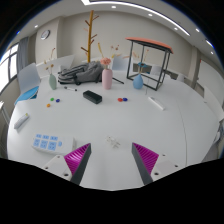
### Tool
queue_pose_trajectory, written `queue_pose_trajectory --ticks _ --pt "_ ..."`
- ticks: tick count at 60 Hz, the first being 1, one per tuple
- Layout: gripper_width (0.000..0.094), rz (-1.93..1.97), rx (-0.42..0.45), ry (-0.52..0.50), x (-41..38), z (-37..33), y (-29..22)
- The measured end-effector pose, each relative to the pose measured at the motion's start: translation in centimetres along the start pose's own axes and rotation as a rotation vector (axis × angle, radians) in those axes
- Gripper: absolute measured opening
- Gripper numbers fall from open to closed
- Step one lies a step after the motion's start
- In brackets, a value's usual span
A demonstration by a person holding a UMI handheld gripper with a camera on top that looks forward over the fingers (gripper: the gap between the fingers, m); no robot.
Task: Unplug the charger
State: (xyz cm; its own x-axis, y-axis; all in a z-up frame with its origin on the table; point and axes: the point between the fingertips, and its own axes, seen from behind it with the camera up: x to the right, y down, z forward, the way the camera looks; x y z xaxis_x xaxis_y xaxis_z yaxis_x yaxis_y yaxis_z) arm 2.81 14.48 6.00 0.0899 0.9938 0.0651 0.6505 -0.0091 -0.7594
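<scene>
My gripper (pixel 112 158) is open and empty, its two magenta pads (pixel 78 157) spread wide above the white table (pixel 110 125). Far beyond the fingers a small black oblong block (pixel 92 97) lies flat on the table; it may be the charger. To its right a white strip-like object (pixel 157 102) lies on the table. I see no cable or plug clearly. Nothing stands between the fingers.
A pink vase (pixel 107 78) and a dark bag (pixel 75 72) stand behind the black block. A red-topped frame (pixel 150 60) stands at the back right. A white patterned item (pixel 46 143) lies left of the fingers. Small coloured pieces (pixel 54 100) are scattered about.
</scene>
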Motion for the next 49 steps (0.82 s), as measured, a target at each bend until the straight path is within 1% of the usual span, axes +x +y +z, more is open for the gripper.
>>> queue_pose_trajectory --ticks 4,11,18,25,31,35,45,49 --pt "0.0853 -0.003 0.026 -0.003 -0.7 -5.0 -0.7" --pt "0.0853 -0.003 0.045 0.017 -1.6 -15.1 -0.6" --pt "0.0852 0.018 0.055 0.05 -2.7 -24.6 1.6" --pt "0.0852 0.04 0.063 0.057 -3.8 -31.2 4.6" --pt "0.0855 0.032 0.05 0.068 -4.8 -35.2 7.3" --pt "0.0856 0.027 0.059 0.065 -5.2 -37.0 7.9" --pt "0.085 0.02 0.05 0.088 -4.9 -38.2 9.4" --pt "0.0854 0.032 0.049 0.07 -5.6 -38.5 9.5"
